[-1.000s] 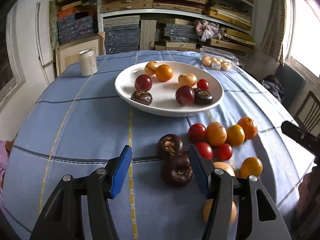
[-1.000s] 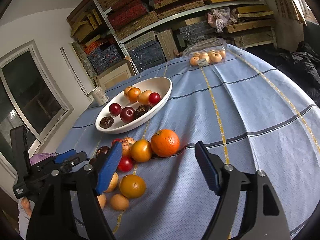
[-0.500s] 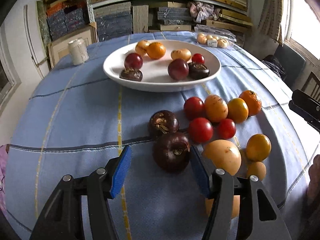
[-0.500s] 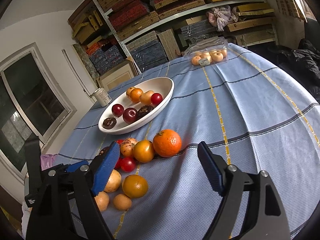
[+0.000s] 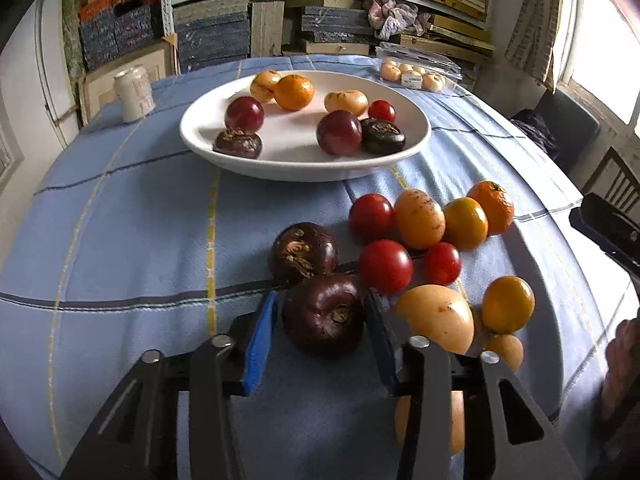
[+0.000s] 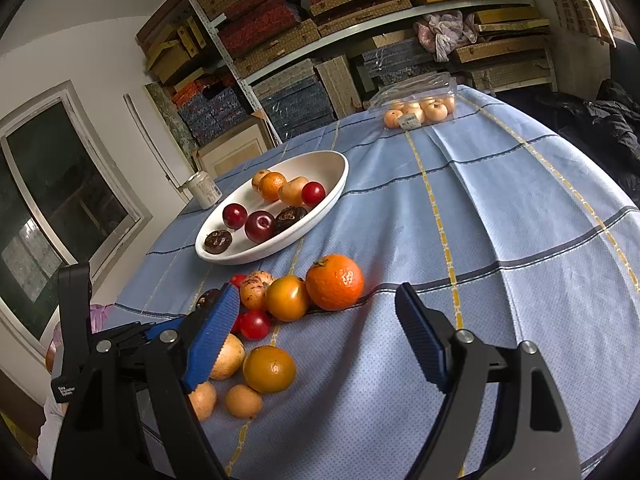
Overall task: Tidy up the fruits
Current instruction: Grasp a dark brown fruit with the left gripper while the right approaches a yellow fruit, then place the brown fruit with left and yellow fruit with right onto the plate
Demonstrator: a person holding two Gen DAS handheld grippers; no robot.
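Observation:
A white oval plate (image 5: 416, 136) (image 6: 340, 176) holds several fruits. More loose fruits lie in a cluster on the blue tablecloth in front of it. My left gripper (image 5: 322, 312) is shut on a dark purple fruit (image 5: 324, 314) at the near end of the cluster; its blue pads touch both sides. A second dark purple fruit (image 5: 304, 252) lies just behind it. My right gripper (image 6: 316, 328) is open and empty, hovering just right of the cluster near a big orange (image 6: 334, 280).
A white can (image 5: 134, 92) stands back left. A clear plastic box of small pale fruits (image 5: 416, 70) (image 6: 420, 108) sits at the far edge. Shelves of stacked boxes stand behind the table. A chair (image 5: 616, 184) is to the right.
My left gripper moved forward around the near dark purple fruit and closed on it. The right gripper stayed open and nearly still.

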